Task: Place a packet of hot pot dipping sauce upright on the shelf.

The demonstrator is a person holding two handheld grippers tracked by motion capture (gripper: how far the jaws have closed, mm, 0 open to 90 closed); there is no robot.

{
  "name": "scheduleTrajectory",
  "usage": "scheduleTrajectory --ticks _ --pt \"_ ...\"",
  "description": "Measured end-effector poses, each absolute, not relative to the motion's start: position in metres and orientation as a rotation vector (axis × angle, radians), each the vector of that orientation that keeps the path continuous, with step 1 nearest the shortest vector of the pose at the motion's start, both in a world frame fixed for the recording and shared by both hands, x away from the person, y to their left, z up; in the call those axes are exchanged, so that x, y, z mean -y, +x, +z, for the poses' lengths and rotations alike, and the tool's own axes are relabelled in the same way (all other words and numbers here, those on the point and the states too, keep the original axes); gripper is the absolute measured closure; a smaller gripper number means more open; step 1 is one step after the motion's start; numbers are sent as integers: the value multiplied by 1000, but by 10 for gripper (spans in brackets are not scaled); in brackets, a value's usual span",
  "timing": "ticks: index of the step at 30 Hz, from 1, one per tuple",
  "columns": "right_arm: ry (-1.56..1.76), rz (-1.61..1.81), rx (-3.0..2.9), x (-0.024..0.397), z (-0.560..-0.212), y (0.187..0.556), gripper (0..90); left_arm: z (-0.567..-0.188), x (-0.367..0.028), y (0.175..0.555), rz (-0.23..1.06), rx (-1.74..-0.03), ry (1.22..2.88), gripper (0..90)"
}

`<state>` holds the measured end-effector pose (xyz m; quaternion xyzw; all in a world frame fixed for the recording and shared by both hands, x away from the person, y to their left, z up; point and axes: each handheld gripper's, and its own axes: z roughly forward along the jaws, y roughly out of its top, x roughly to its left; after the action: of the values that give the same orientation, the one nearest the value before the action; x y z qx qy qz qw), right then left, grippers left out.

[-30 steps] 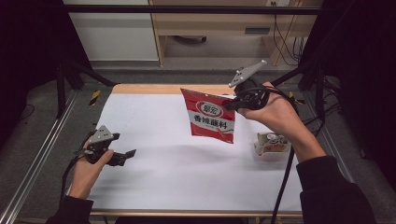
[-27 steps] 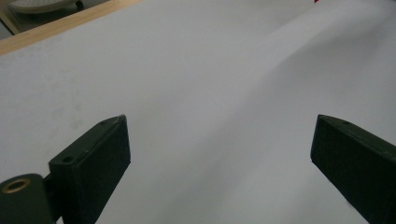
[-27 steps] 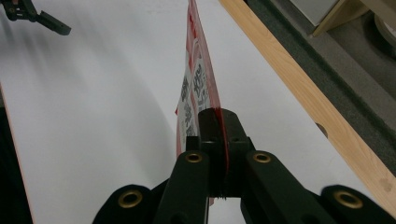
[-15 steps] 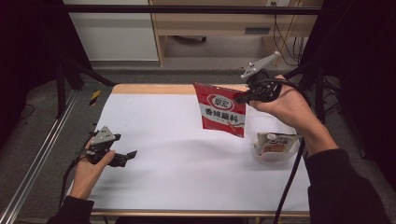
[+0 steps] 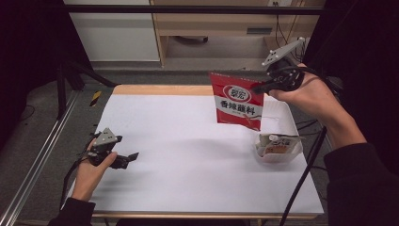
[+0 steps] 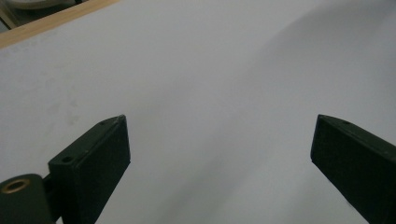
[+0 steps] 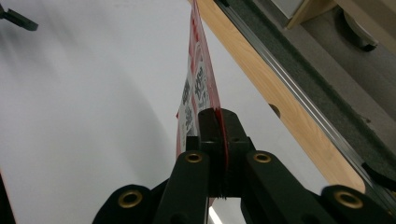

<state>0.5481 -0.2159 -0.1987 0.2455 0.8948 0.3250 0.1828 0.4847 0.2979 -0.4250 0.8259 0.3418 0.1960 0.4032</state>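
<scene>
Right tool (image 5: pixel 261 86) pinches the red pouch (image 5: pixel 236 101) edge-on, print unreadable; left tool (image 5: pixel 127 158) gapes wide over the tabletop (image 5: pixel 188 155).

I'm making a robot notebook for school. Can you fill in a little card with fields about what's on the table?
held thing: red packet, hanging above the table
holder: right gripper, jaws shut on the packet's edge
other gripper: left gripper, jaws open, nothing between them, low over the table
container: white tray at the table's right side, a small packet in it
surface: white table
</scene>
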Motion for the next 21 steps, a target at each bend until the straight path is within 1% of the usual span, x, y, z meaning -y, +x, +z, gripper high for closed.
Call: scheduleTrajectory --ticks 7,21 --pt "736 919 -2482 235 -192 551 899 -425 -299 485 495 -865 2087 45" --pt "860 910 -2337 266 -193 559 899 -425 -299 485 493 -866 2087 44"
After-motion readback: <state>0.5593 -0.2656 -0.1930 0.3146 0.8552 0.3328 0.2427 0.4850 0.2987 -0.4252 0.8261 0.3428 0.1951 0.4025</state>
